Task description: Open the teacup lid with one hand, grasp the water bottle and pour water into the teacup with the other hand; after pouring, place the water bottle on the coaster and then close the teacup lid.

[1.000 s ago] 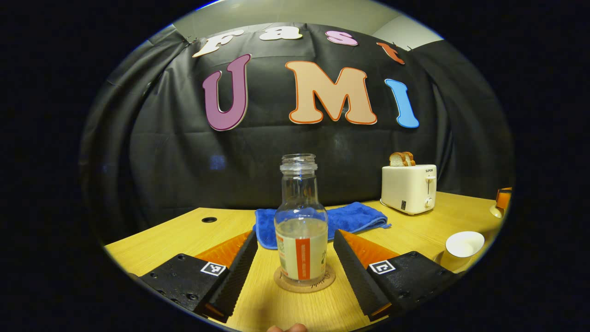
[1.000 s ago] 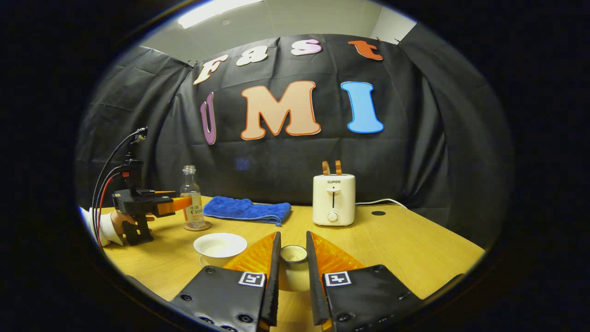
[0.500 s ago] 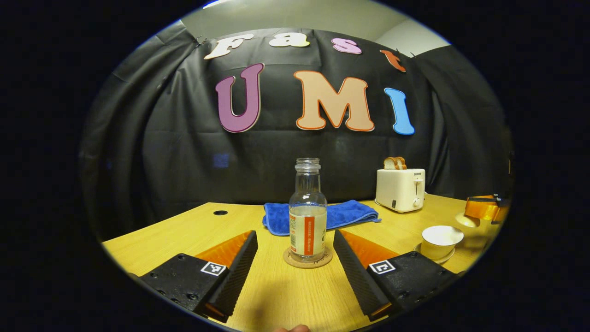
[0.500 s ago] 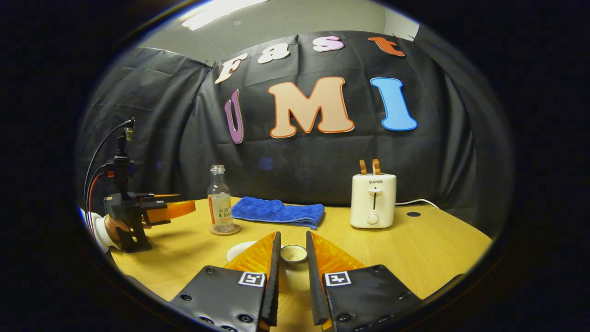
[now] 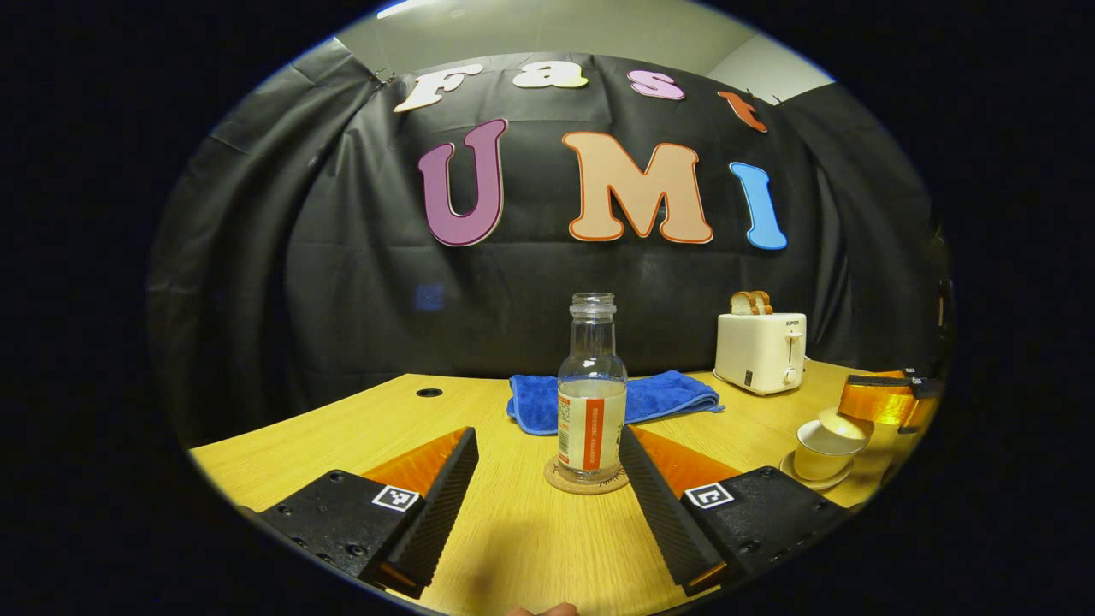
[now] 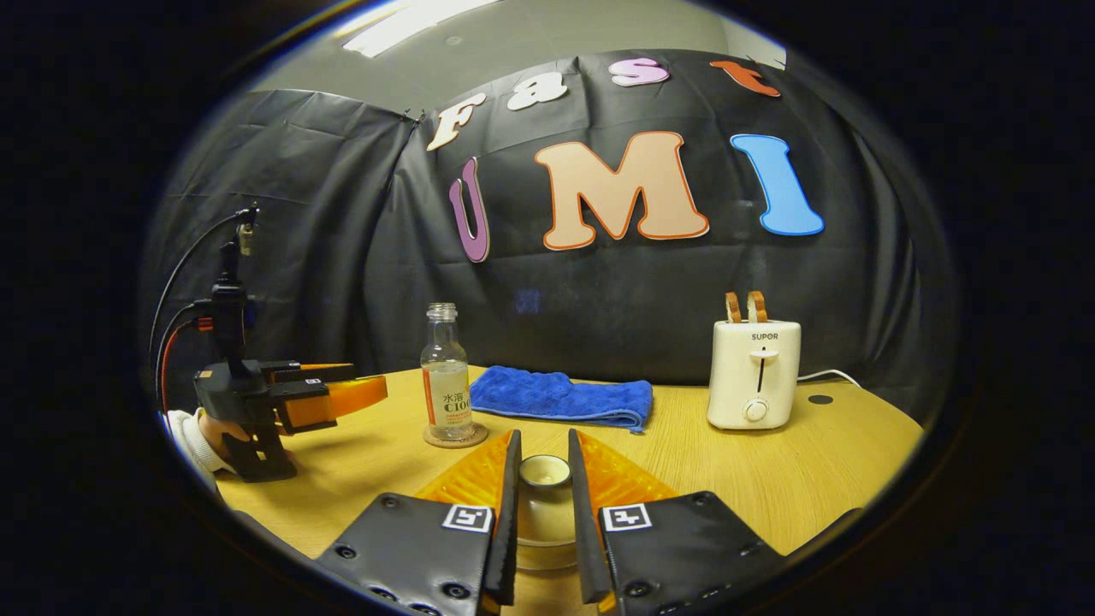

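Observation:
A clear water bottle [image 5: 590, 393] with an orange-striped label stands upright, uncapped, on a round cork coaster [image 5: 587, 479]. My left gripper [image 5: 547, 438] is open just short of it, with the bottle beyond the tips and nearer the right finger. At the right, a white teacup [image 5: 817, 453] sits on its saucer. The lid [image 5: 843, 421] is tilted over its rim, held by my right gripper [image 5: 885, 398]. In the right gripper view, my right gripper [image 6: 543, 445] is shut on the lid's knob [image 6: 545, 469]; the cup below is mostly hidden. Bottle [image 6: 446, 376] and left gripper [image 6: 334, 398] are at the left.
A folded blue towel [image 5: 616, 398] lies behind the bottle. A cream toaster [image 5: 761, 351] with bread slices stands at the back right, its cord trailing on the wooden table [image 6: 770, 470]. A hand in a white sleeve [image 6: 192, 428] holds the left gripper. The table has a cable hole [image 5: 429, 393].
My left gripper has backed away from the bottle, which now looks smaller. My right gripper has carried the lid leftward until it stands over the teacup.

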